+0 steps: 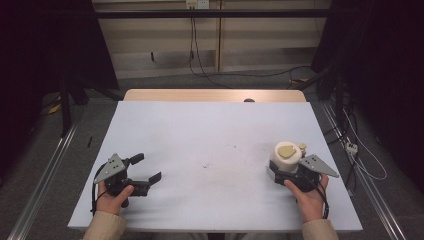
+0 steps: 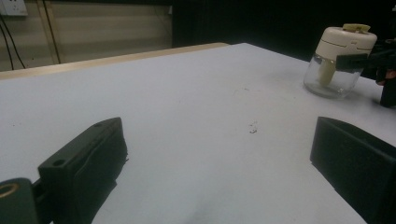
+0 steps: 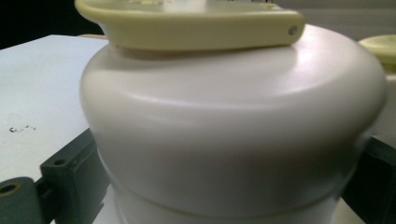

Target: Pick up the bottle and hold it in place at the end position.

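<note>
Right hand-held gripper [image 1: 280,169] clamps glass jar [image 1: 285,158], rounded cream lid.

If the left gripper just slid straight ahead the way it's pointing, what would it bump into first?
Probably nothing nearby. The left gripper is open and faces bare white table. The glass jar with the cream lid, held by the right gripper, sits off to the side of that line, though depth is hard to judge.
</note>
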Demonstrator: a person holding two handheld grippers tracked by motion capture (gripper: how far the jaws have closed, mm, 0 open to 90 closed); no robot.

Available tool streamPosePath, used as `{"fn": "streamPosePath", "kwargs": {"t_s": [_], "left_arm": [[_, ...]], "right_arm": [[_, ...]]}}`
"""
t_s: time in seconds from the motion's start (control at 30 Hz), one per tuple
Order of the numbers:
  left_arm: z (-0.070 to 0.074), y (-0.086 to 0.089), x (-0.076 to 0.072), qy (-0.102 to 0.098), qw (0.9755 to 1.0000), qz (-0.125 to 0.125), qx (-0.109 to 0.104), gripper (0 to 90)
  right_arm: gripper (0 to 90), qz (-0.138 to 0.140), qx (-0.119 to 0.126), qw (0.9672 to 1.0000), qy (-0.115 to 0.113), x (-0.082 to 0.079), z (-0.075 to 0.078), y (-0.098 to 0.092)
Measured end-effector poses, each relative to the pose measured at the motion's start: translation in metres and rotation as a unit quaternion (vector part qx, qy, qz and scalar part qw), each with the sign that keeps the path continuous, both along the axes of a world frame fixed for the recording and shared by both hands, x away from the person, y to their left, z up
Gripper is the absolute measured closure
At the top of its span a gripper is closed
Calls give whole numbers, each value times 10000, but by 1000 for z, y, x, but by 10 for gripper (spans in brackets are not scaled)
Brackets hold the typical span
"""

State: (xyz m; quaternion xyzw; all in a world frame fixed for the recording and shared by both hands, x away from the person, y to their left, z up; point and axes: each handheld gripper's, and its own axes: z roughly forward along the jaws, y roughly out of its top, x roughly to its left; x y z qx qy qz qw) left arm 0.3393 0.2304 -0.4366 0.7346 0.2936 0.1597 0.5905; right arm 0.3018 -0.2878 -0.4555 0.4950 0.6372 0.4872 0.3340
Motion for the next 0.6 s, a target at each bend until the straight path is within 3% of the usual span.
{"fn": "streamPosePath", "kwargs": {"t_s": [0.6], "left_arm": [[-1,-1,1,20,10000,15,-11,33]], "right_arm": [[61,38,150,9999,22,5,1,-1]]}}
